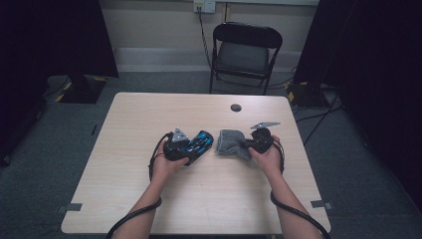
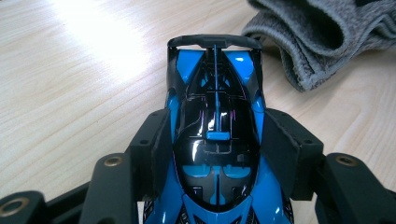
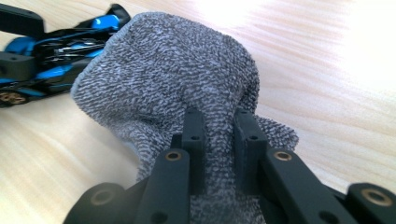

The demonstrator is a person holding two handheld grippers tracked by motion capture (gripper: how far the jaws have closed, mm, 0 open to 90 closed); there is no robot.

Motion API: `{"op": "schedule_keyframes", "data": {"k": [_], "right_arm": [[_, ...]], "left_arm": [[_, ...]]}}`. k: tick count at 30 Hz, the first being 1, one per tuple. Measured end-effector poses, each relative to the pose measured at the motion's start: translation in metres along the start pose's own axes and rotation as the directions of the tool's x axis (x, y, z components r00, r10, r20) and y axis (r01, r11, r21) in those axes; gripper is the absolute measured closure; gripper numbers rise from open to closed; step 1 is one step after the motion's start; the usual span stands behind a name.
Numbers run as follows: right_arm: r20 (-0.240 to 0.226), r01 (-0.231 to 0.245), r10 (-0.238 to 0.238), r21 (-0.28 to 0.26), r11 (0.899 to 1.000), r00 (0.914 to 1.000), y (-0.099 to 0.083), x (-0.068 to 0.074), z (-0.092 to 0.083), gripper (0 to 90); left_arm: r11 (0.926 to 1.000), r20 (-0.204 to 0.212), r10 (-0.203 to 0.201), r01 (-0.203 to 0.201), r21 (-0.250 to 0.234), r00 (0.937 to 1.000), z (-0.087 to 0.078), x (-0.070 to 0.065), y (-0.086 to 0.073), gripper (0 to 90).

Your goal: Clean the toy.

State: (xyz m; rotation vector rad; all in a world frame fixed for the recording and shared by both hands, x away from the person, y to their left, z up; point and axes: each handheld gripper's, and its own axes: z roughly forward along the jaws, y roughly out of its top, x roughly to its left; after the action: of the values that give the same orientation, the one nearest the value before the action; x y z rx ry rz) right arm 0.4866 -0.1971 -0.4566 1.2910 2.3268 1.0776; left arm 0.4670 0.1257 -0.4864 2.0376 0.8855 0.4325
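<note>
- Toy racing car: blue and black, glossy, with a black rear wing. It sits on the counter a little left of centre, its wing end toward the cloth.
- Your left gripper: its fingers are clamped on the two flanks of the car's body, pads pressed flat against the sides. The grey three-cornered plate on top shows in the high view.
- Grey cloth: a knitted, towel-like piece, bunched into a soft hump just right of the car, near it but whether the two touch cannot be told. In the left gripper view its hemmed edge lies just beyond the car's wing.
- Your right gripper: its fingers are closed tight on a pinched fold of the cloth, which rises in a mound in front of them.
- Counter: pale wood grain, with a dark round cable grommet near its far edge.
- Folding chair: black, standing beyond the counter's far side.
</note>
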Motion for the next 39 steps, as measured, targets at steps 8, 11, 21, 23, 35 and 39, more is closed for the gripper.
{"op": "schedule_keyframes", "data": {"k": [8,11,21,23,35,39], "right_arm": [[-0.085,0.037,-0.041,-0.043,0.998,0.9956,-0.006,0.013,-0.015,77.4],[-0.121,0.058,-0.065,-0.057,0.997,0.9906,-0.008,0.021,-0.017,77.5],[-0.225,0.126,-0.138,-0.066,0.99,0.9645,-0.018,0.049,-0.023,77.5],[-0.245,0.142,-0.152,-0.057,0.988,0.9576,-0.02,0.055,-0.023,77.5],[-0.372,0.264,-0.252,-0.018,0.964,0.8935,-0.029,0.101,-0.003,77.5],[-0.371,0.283,-0.266,-0.007,0.959,0.8897,-0.025,0.112,0.01,77.4]], "left_arm": [[1.0,-0.003,0.001,-0.001,0.007,1.0,0.0,0.0,0.001,43.7],[0.9999,-0.006,0.002,-0.002,0.011,1.0,0.0,0.0,0.001,43.7],[0.9999,-0.005,0.002,-0.002,0.012,1.0,0.0,0.0,0.002,43.7],[0.9999,-0.003,0.004,-0.004,0.015,1.0,0.0,0.0,0.002,43.7],[0.9999,-0.007,0.001,0.0,0.014,1.0,0.0,0.0,0.002,43.7],[1.0,-0.008,-0.003,0.003,0.007,1.0,0.0,-0.001,0.001,43.7]]}}
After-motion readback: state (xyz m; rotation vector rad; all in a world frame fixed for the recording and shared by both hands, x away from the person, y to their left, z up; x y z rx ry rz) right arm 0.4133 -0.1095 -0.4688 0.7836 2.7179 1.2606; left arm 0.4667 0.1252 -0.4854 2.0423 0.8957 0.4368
